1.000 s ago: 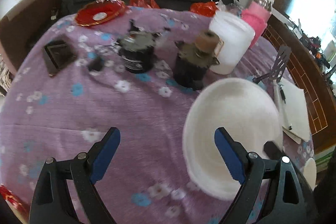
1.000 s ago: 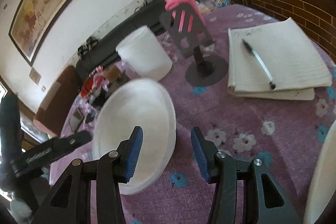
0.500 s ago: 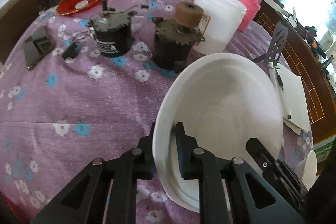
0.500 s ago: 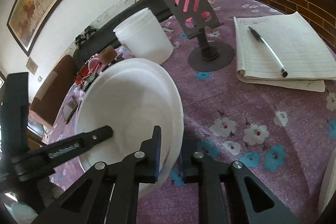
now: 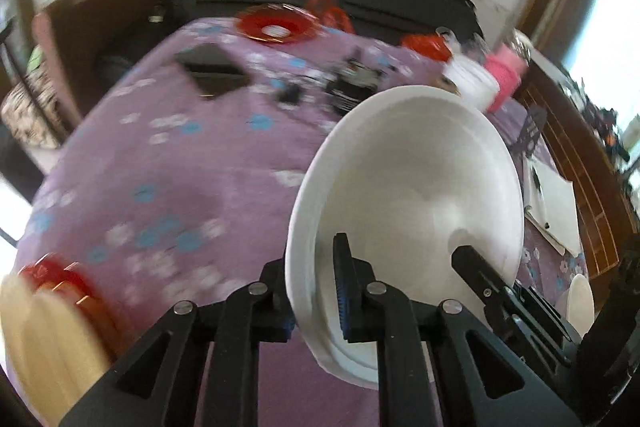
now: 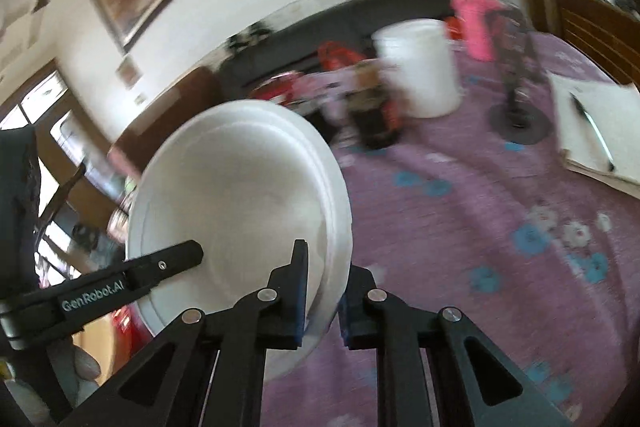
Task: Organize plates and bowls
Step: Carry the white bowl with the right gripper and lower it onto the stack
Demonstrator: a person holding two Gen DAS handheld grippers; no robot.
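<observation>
A white bowl (image 5: 420,179), which looks like a nested stack by its layered rim, hangs tilted above the purple flowered tablecloth (image 5: 180,167). My left gripper (image 5: 312,267) is shut on its left rim, one finger inside and one outside. My right gripper (image 6: 326,267) is shut on the opposite rim of the same white bowl (image 6: 240,195). Each view shows the other gripper's finger reaching into the bowl. Both views are blurred by motion.
A red plate (image 5: 276,25) and a black flat box (image 5: 212,71) lie at the far side. Dark jars (image 5: 356,87), a white tub (image 6: 420,67), a pink bottle (image 6: 476,19), a phone stand (image 6: 516,107) and a notebook (image 6: 600,131) stand behind. Red and cream dishes (image 5: 60,307) sit near left.
Both grippers went from open beside the bowl to shut on its opposite rims. The bowl has left the cloth and moved up and to the left with them.
</observation>
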